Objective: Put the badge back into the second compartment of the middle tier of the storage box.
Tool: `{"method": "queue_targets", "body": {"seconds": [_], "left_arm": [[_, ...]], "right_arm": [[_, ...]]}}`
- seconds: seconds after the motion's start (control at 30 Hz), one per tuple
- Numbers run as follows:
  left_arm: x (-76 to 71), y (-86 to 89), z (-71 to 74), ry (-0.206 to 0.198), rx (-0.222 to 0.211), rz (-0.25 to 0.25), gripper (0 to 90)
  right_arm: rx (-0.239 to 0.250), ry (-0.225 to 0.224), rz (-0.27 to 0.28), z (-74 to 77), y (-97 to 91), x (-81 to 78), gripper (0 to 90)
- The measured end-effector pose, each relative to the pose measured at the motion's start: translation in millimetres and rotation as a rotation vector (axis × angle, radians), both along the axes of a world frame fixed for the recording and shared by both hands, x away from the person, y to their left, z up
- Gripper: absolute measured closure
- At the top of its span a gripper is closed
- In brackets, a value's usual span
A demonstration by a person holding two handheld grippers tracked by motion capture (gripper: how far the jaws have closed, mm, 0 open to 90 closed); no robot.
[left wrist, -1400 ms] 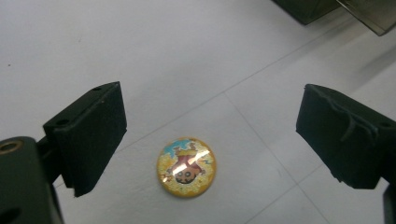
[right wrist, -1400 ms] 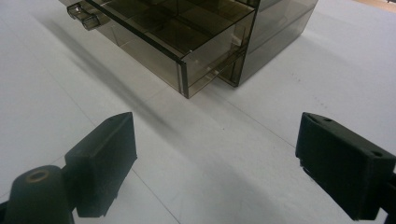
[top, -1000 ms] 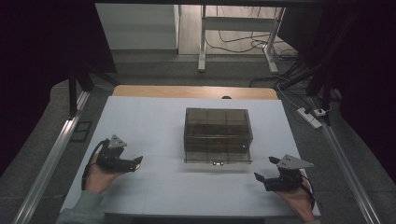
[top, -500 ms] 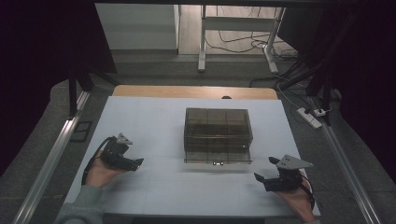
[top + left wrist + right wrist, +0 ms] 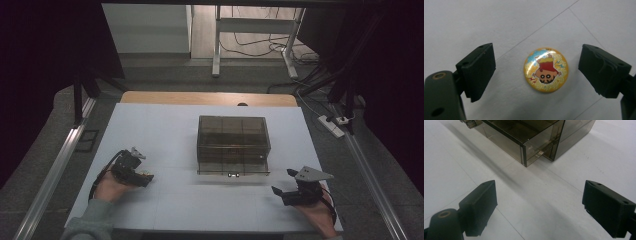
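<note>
A round yellow badge (image 5: 546,70) with a cartoon figure lies flat on the white table. My left gripper (image 5: 536,72) points down over it, open, one jaw on each side and neither touching it. In the high view that left gripper (image 5: 142,176) is at the table's front left, tipped downward in a hand. A smoky transparent box (image 5: 233,145) with inner compartments stands at the table's middle. My right gripper (image 5: 281,192) rests near the front right, open and holding nothing, aimed toward the box corner (image 5: 524,150).
The white table (image 5: 170,130) has a wooden strip along its far edge. Metal rails run along both sides. A power strip (image 5: 332,125) and cables lie on the floor at the right, with a desk frame beyond.
My left gripper has tilted downward and shifted slightly toward the front and right, now over the badge. The right gripper has stayed in place.
</note>
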State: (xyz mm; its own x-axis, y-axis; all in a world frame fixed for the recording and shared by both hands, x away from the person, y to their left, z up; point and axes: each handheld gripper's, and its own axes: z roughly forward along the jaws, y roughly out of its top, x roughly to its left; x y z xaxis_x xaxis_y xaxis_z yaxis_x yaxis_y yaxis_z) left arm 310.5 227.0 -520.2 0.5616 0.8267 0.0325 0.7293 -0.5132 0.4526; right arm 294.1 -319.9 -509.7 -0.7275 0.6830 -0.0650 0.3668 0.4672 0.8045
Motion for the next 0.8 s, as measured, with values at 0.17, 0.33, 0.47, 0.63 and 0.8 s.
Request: {"method": "queue_targets", "body": {"seconds": [0.17, 0.33, 0.47, 0.63, 0.8], "left_arm": [[0.7, -1.1, -4.3, 0.023, 0.020, -0.007, 16.6], [0.8, -1.4, -4.7, 0.034, 0.014, -0.014, 20.0], [0.8, -0.8, -4.4, 0.044, 0.003, -0.024, 25.7], [0.9, 0.2, -3.8, 0.071, -0.031, -0.041, 35.5], [0.4, -0.7, -2.9, 0.079, -0.032, -0.036, 40.2]], "right_arm": [[-0.003, 0.002, -0.003, -0.3, 0.1, 0.0, 12.2], [-0.007, 0.004, -0.006, -0.9, 0.2, 0.3, 12.2], [-0.006, 0.008, -0.005, -1.4, 0.5, 0.5, 12.3], [-0.012, 0.010, -0.008, -2.0, 1.0, 0.7, 12.6], [-0.017, 0.013, -0.014, -2.3, 0.9, 0.9, 12.8]]}}
